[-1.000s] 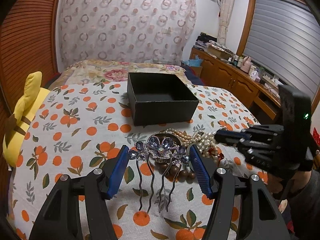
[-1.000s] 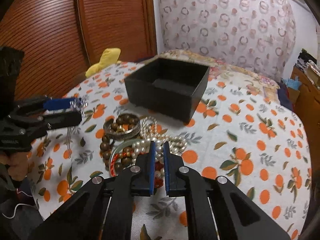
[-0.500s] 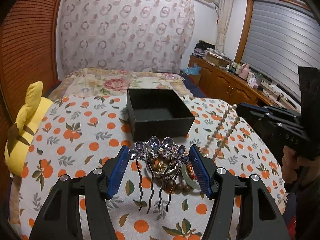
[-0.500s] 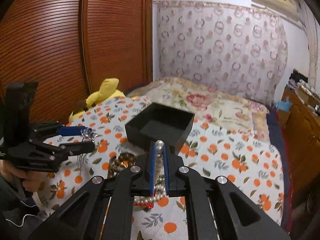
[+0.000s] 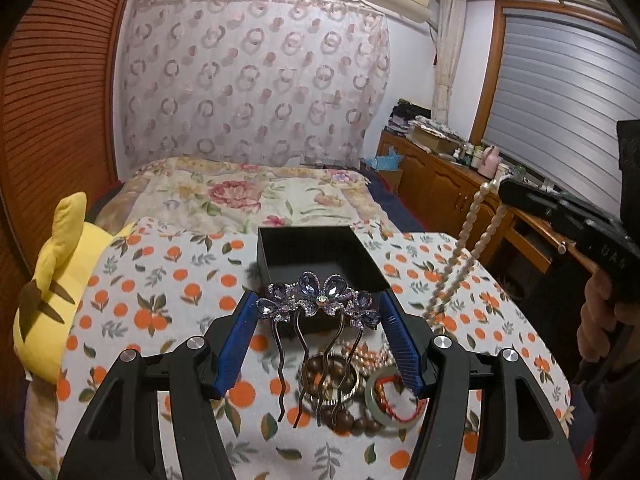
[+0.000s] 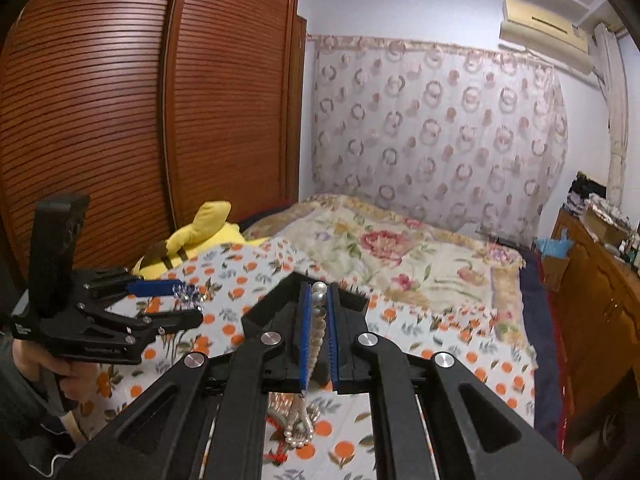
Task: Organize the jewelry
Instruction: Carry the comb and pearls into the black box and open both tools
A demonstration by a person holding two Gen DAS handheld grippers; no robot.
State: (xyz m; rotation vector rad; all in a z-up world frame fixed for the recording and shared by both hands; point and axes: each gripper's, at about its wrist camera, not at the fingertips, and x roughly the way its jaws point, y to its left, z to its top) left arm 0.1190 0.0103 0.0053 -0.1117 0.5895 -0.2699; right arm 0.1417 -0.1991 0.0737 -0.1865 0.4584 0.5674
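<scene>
My left gripper (image 5: 319, 306) is shut on a purple jewelled flower hair comb (image 5: 318, 294), held in the air above the jewelry pile, just in front of the open black box (image 5: 320, 254). My right gripper (image 6: 319, 296) is shut on a pearl necklace (image 6: 317, 322), lifted high; the strand hangs down to the cloth (image 5: 460, 256). In the right wrist view the left gripper (image 6: 176, 300) shows at the left with the comb (image 6: 186, 293). The box is mostly hidden behind my right fingers there.
Wooden bead bracelets (image 5: 324, 376), a pale bangle (image 5: 390, 400) and more pearls lie on the orange-print cloth (image 5: 160, 280). A yellow plush toy (image 5: 52, 288) sits at the left edge. A wooden cabinet (image 5: 448, 188) stands at the right.
Both grippers have risen. The right one lifted the pearl necklace off the pile so it hangs long. The left one carried the comb up, nearer the box.
</scene>
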